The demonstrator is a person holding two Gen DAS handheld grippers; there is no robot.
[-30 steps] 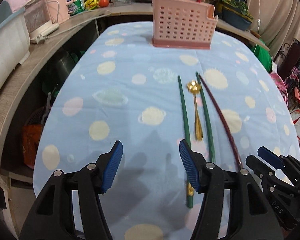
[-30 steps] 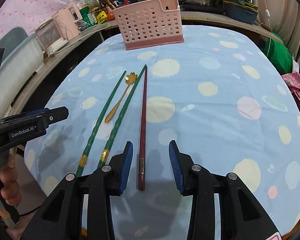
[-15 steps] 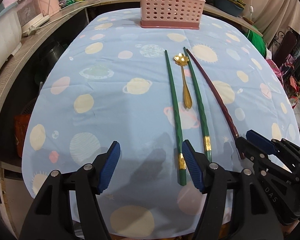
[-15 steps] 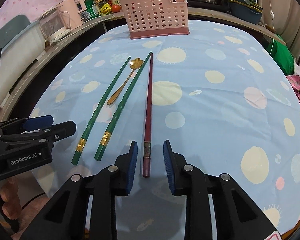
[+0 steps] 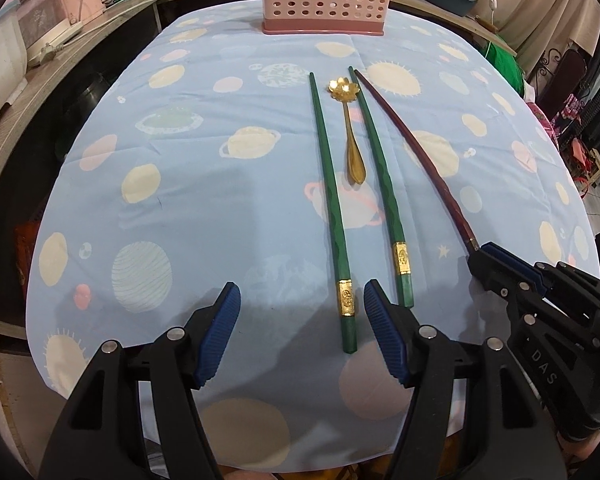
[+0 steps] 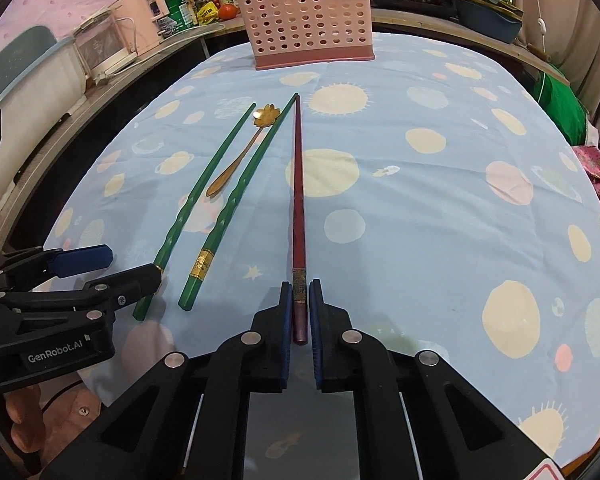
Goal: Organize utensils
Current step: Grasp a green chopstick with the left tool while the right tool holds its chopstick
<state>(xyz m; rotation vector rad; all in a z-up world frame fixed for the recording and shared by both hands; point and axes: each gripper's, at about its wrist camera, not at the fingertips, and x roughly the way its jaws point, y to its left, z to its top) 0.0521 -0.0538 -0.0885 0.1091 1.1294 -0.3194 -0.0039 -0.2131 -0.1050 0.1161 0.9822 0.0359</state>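
Right gripper (image 6: 299, 312) pinching red chopstick (image 6: 298, 184) at its very butt — long lever, could pivot or slip on lift. Left gripper (image 5: 300, 334) spread, straddling green chopstick (image 5: 332, 216) end. Basket (image 6: 306, 20) far side.

The right tool (image 6: 299, 312) has closed on the red chopstick (image 6: 298, 196) (its near end), previously open.

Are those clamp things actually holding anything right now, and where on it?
The right gripper is closed on the dark red chopstick, at its thick near end. The left gripper is open and holds nothing.
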